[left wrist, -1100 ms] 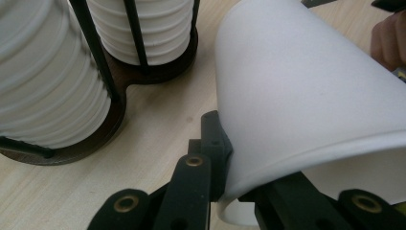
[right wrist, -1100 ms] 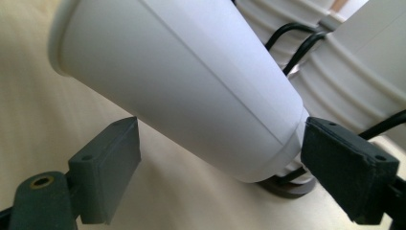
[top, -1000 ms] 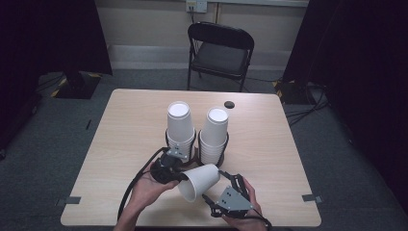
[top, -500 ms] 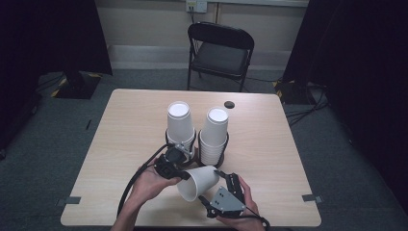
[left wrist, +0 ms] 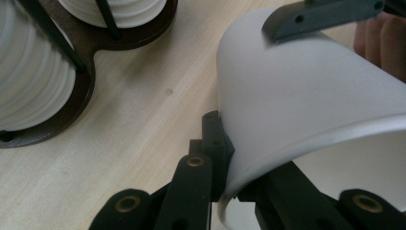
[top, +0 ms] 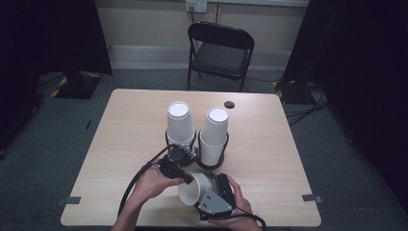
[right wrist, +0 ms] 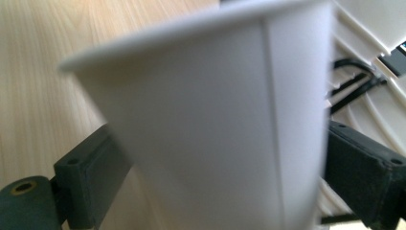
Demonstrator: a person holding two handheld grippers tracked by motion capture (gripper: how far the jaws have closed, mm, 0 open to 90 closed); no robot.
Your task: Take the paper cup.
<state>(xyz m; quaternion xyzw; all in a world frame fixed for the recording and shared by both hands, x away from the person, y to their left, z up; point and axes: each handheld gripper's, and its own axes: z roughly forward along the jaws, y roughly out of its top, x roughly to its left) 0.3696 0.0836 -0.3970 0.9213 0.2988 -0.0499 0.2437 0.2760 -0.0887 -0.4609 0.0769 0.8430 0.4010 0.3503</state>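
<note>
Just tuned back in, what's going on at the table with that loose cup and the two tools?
A person at the table is passing a single white paper cup between two tools. The left tool is shut on the cup's rim, pinching its wall. The right tool straddles the cup body; its jaws have just been opening, and whether they still touch the sides is unclear. Behind stand two stacks of upside-down cups in a dark double holder.

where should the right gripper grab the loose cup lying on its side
Across the side wall, mid-body, coming from the cup's closed end. It lies tilted with its mouth toward the left gripper, which already pinches the rim, so that edge is taken. The right gripper straddles the tapering wall, jaws just opened; the narrower base end probably fits best.
</note>
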